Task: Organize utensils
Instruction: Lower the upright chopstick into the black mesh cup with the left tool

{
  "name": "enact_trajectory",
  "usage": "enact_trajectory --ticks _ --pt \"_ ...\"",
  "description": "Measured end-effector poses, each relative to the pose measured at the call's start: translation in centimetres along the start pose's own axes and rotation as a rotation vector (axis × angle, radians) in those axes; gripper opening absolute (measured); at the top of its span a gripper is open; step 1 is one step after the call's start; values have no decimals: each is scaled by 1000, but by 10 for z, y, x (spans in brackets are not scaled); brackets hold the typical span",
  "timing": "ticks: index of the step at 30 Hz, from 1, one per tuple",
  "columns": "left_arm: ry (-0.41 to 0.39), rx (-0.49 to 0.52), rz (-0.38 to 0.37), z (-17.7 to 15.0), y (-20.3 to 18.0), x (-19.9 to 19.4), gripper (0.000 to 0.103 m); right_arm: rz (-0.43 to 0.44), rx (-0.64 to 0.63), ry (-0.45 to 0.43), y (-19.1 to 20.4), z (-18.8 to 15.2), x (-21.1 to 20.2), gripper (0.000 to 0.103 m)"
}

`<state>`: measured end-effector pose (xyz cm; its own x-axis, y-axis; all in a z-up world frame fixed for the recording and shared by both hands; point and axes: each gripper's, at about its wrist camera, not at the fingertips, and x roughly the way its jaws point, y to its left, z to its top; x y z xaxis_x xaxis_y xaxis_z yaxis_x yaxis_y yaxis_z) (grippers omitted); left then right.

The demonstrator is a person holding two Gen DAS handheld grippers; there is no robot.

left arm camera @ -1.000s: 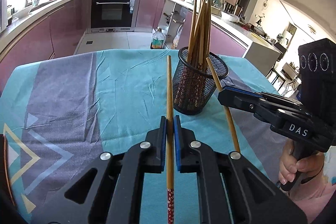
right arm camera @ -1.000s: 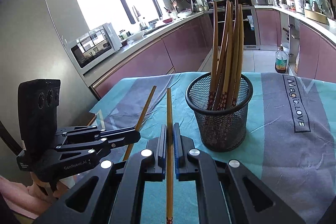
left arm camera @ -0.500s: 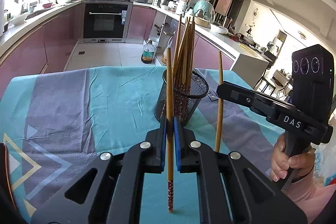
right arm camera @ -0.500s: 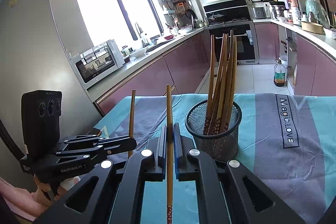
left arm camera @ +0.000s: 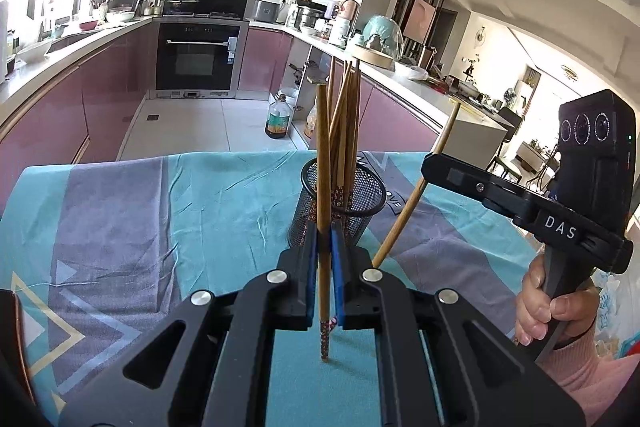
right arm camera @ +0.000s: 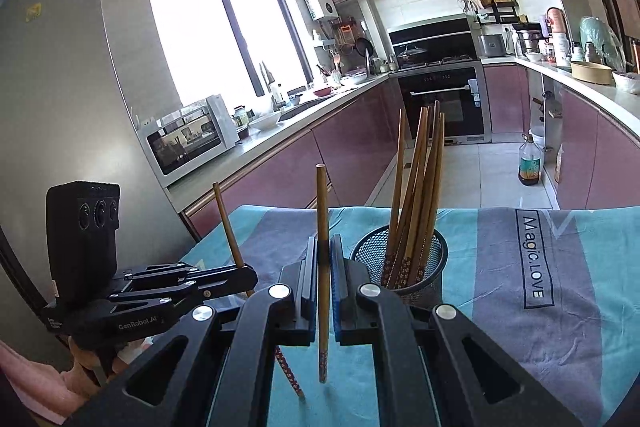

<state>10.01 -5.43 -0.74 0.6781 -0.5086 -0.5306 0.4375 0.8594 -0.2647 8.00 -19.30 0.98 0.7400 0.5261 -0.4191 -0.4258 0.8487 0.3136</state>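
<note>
A black mesh cup (left arm camera: 352,203) (right arm camera: 416,263) stands on the teal and grey tablecloth (left arm camera: 160,211) and holds several wooden chopsticks (right arm camera: 420,179). My left gripper (left arm camera: 325,247) is shut on one wooden chopstick (left arm camera: 323,163), held nearly upright just in front of the cup, patterned end down. My right gripper (right arm camera: 324,263) is shut on another chopstick (right arm camera: 322,227), also nearly upright, left of the cup. The right gripper shows in the left wrist view (left arm camera: 430,165) with its chopstick (left arm camera: 404,215) tilted. The left gripper shows in the right wrist view (right arm camera: 248,273).
The tablecloth (right arm camera: 540,307) covers the table up to its far edge. Behind it lie the kitchen floor with a bottle (left arm camera: 277,121), purple cabinets, an oven (left arm camera: 198,59) and a cluttered counter (left arm camera: 376,59). A microwave (right arm camera: 188,139) sits on the left counter.
Both grippers have tipped their chopsticks from lying forward to nearly upright and lifted them. The cup now appears farther below and behind the left chopstick.
</note>
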Motion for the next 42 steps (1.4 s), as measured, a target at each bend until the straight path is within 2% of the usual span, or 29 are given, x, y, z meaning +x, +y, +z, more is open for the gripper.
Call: enact_trajectory --ticks 26,42 --pt "-38 41 15 15 -6 -4 7 -26 -44 -59 5 23 -14 5" --pt "-121 92 18 42 -15 -24 7 -37 -68 -113 7 49 -27 5"
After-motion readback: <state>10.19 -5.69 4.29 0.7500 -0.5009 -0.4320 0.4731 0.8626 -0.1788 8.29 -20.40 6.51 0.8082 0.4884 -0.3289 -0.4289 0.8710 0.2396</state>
